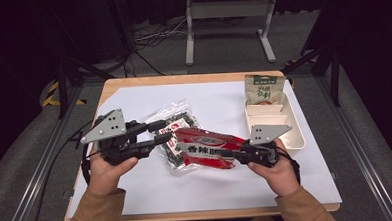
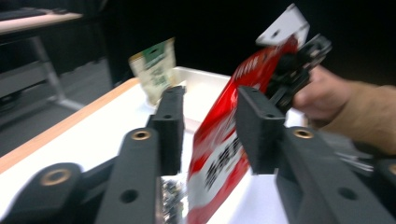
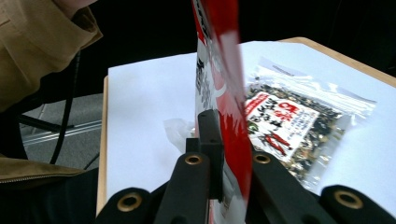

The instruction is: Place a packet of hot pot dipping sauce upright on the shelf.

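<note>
At the middle of the tabletop (image 1: 137, 193), toward its near edge: one red snack packet (image 1: 208, 149), white lettering on the face, held up off the white sheet that covered the wooden top.

Right gripper (image 1: 237, 154): jaws pressed together on the packet's right end, the foil pinched flat between them (plain in the right gripper view, where the packet (image 3: 219, 70) rose edge-on from the jaws). Held by the person's right hand (image 1: 276, 169), tan sleeve at the wrist.

Left gripper (image 1: 166, 131): jaws apart, no grip. In the left gripper view the packet (image 2: 229, 140) stood in the gap between the two black jaws, close to the right-hand one; contact could not be told through the blur. Held by the person's left hand (image 1: 104, 172).

Clear bag of dark dried mix (image 1: 177, 129): flat on the sheet at the centre of the tabletop, red-and-white label up, partly under the red packet and beneath the left gripper's jaws. The same bag (image 3: 289, 126) appeared in the right gripper view, lying just beside the hanging packet.

Cream tray (image 1: 297, 131): divided into compartments, by the right edge of the tabletop.

Green-and-beige pouch (image 1: 264, 90): at the tray's far end, toward the far right corner, its lower part inside the tray (leaning or flat, not clear).
</note>
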### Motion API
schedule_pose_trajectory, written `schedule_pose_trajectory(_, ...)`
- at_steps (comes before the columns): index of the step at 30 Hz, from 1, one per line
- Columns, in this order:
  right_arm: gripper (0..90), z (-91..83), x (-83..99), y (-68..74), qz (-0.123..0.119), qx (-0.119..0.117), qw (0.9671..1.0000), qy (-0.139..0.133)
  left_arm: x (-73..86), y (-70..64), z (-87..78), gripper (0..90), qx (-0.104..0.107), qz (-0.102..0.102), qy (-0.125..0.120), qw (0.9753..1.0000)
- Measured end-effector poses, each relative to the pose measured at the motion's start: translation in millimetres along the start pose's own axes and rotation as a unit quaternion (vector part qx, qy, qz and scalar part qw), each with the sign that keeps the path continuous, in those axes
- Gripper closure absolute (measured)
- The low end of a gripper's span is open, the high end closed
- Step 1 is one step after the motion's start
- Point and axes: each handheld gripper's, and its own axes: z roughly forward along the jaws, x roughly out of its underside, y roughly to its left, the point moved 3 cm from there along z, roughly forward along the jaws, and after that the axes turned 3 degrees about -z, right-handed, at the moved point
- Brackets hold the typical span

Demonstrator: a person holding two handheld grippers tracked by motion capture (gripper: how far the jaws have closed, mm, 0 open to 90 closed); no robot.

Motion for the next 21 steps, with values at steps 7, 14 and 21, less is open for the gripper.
schedule_pose_trajectory(7,90.0,-14.9,-8.1,-13.5,0.001,0.012,0.9998,0.013,13.1,11.4,-10.0,51.3,-0.031,-0.006,0.015,0.9994)
schedule_pose_trajectory(14,89.9,-30.4,-15.8,-26.9,0.004,0.028,0.9995,0.018,27.3,17.7,-6.9,45.1,-0.048,-0.003,0.061,0.997)
schedule_pose_trajectory(21,89.9,-46.5,-28.8,-39.0,0.007,0.046,0.9987,0.02,39.7,38.0,-7.1,43.2,-0.085,-0.028,0.077,0.993)
